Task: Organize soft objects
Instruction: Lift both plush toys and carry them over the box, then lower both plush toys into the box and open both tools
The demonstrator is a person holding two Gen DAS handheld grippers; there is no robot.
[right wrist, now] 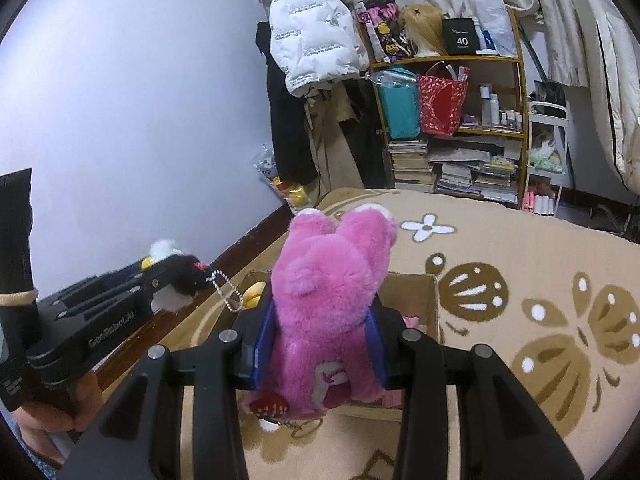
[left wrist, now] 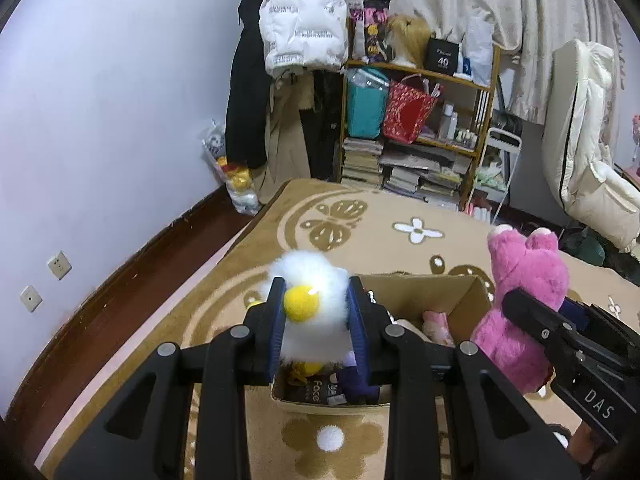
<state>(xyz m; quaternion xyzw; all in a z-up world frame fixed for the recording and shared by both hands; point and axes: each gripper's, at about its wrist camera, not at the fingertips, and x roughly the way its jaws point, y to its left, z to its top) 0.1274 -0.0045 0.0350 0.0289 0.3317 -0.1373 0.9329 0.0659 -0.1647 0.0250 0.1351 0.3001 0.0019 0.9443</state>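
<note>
My left gripper (left wrist: pixel 316 312) is shut on a small white fluffy plush with a yellow beak (left wrist: pixel 310 300), held over the near left corner of an open cardboard box (left wrist: pixel 468 300) on the carpet. The box holds several small soft toys. In the right wrist view the same plush (right wrist: pixel 172 276) shows black and white with a bead chain. My right gripper (right wrist: pixel 320 340) is shut on a pink plush bear (right wrist: pixel 332 280), held above the box (right wrist: pixel 428 300). The bear also shows at the right in the left wrist view (left wrist: pixel 528 292).
A beige carpet (left wrist: pixel 360 220) with brown butterfly and flower patterns covers the floor. A wooden shelf (left wrist: pixel 420 120) with bags and stacked books stands at the back. Coats hang left of it. A bag of toys (left wrist: pixel 236 176) sits by the wall. A folded cream mattress (left wrist: pixel 588 140) leans at right.
</note>
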